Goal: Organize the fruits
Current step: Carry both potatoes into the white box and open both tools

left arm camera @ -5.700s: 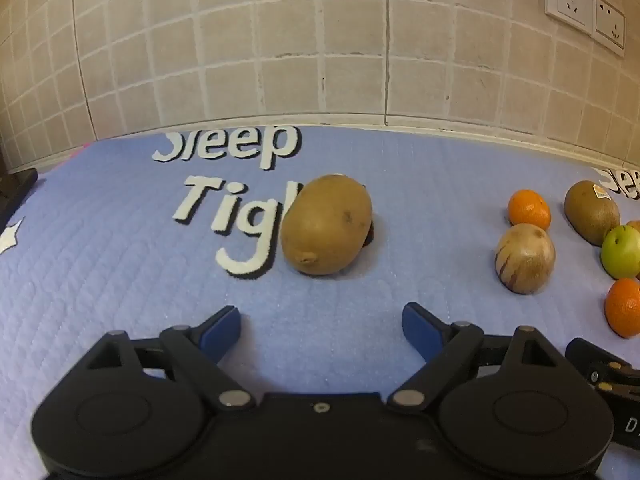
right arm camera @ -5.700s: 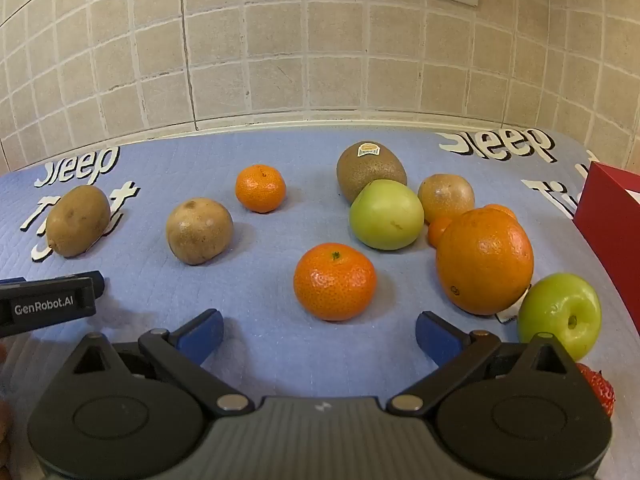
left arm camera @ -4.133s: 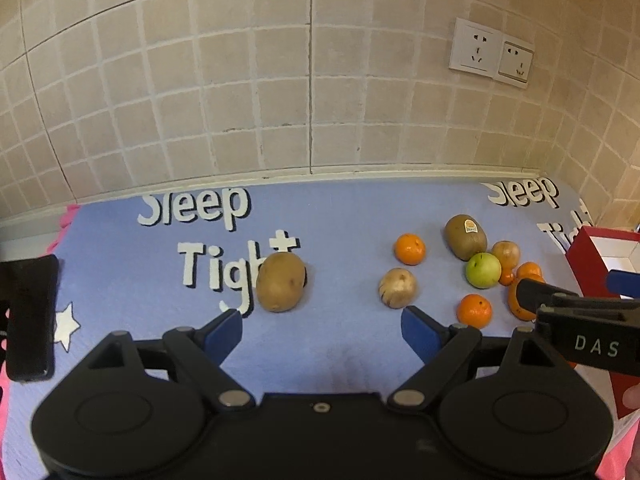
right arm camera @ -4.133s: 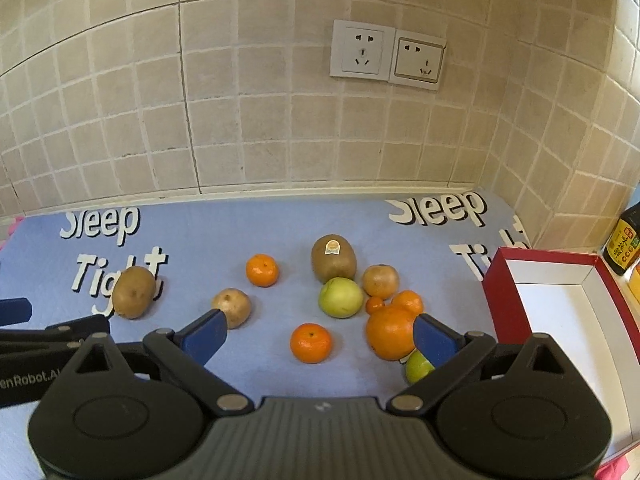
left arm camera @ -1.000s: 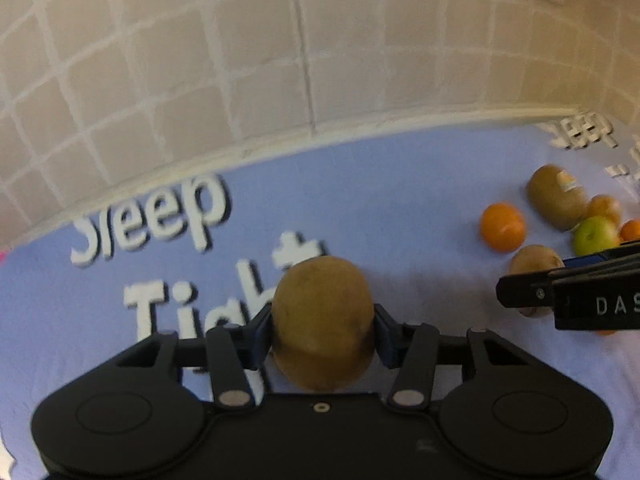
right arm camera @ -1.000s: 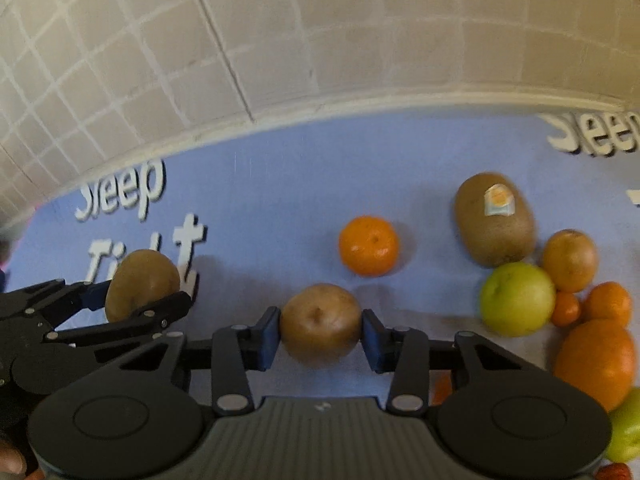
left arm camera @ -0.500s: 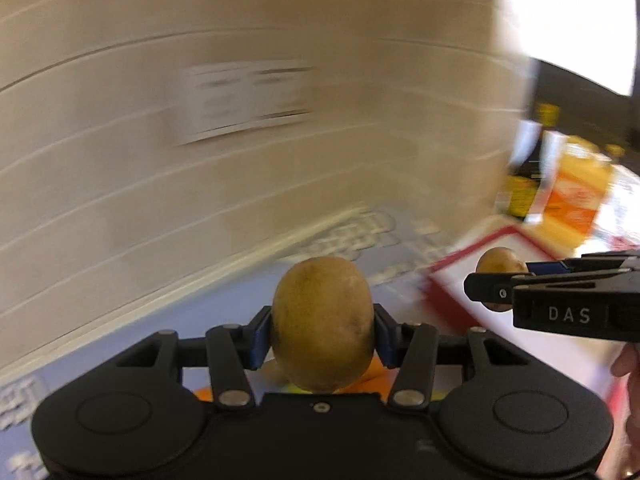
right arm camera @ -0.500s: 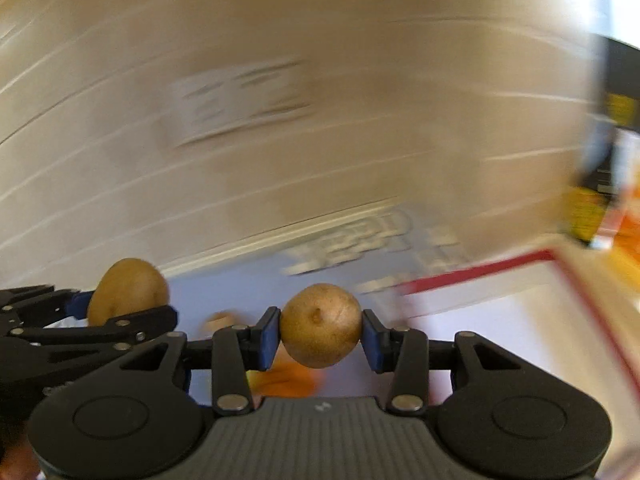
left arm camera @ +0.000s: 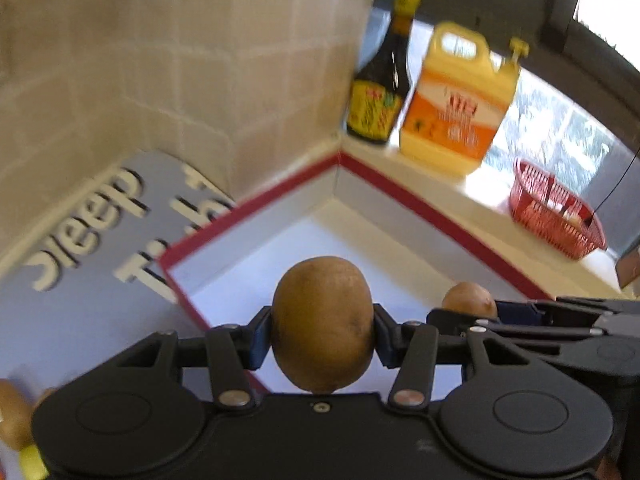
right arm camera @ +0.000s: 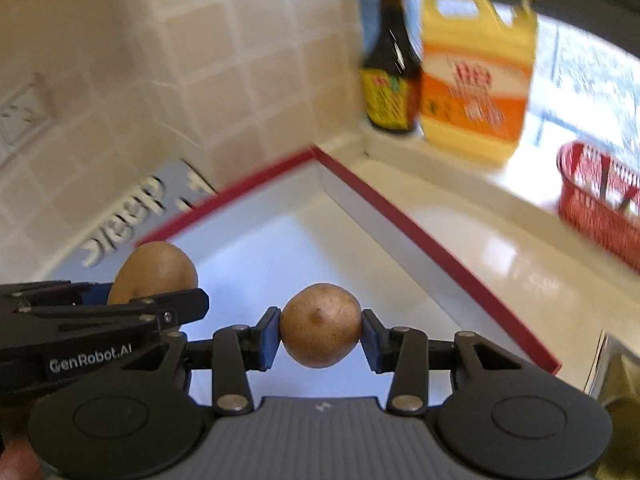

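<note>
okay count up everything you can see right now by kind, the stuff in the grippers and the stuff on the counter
Brown fruits held in grippers: 2, the larger brown fruit and the smaller brown fruit
Red-rimmed boxes: 1, red-rimmed box
Dark sauce bottles: 1, sauce bottle
Yellow jugs: 1, yellow jug
Red baskets: 1, red basket
Total: 6

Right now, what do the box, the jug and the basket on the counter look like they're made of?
Box: likely coated cardboard; thin straight walls, red outside, smooth white inside, sharp corner. Jug: yellow plastic, probably; moulded handle and cap, slightly glossy, with an orange printed label. Basket: red openwork mesh, probably plastic, though coated wire is possible; blur leaves it open.
</note>
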`<state>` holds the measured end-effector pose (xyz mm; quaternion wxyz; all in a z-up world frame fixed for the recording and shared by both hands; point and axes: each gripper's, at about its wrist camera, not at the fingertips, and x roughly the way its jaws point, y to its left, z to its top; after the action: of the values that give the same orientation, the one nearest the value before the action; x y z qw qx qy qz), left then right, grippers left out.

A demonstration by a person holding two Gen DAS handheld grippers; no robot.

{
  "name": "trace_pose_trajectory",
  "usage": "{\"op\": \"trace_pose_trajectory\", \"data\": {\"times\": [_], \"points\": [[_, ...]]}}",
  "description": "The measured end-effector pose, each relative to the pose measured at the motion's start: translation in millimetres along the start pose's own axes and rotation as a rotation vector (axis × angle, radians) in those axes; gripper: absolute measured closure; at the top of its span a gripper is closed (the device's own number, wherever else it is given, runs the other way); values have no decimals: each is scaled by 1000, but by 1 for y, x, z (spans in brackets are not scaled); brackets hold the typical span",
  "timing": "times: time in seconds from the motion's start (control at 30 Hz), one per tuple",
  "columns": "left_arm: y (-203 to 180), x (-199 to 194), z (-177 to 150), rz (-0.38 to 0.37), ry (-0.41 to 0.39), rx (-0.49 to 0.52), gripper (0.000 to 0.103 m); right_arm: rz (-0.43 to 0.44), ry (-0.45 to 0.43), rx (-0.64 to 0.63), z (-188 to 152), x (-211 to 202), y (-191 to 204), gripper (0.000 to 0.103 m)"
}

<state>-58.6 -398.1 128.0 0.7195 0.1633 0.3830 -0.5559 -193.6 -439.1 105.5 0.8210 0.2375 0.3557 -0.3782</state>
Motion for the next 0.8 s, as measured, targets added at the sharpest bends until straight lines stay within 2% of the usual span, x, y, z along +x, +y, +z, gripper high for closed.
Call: {"op": "trace_pose_trajectory", "data": {"times": [0.2, 0.33, 0.47, 0.5, 0.57, 0.7, 0.8], "points": [[1, 50, 9, 8, 76, 88, 43, -31, 80, 19, -17, 28, -10, 59], [-2, 73, 6, 5, 123, 101, 43, -77, 89, -12, -24, 35, -6, 58], [-2, 82, 2, 9, 149, 101, 41, -84, 98, -21, -23, 41, -6, 58], [-2, 80, 2, 12, 137, 106, 42, -86, 103, -23, -23, 43, -6, 58], [-2, 72, 4, 12, 107, 110, 23, -90, 115, -33, -23, 44, -6, 57], [4, 35, 12, -18, 35, 99, 23, -89, 93, -36, -18, 32, -8, 57], [17, -12, 15, -16, -58, 97, 23, -91, 21, -42, -7, 8, -6, 50]]}}
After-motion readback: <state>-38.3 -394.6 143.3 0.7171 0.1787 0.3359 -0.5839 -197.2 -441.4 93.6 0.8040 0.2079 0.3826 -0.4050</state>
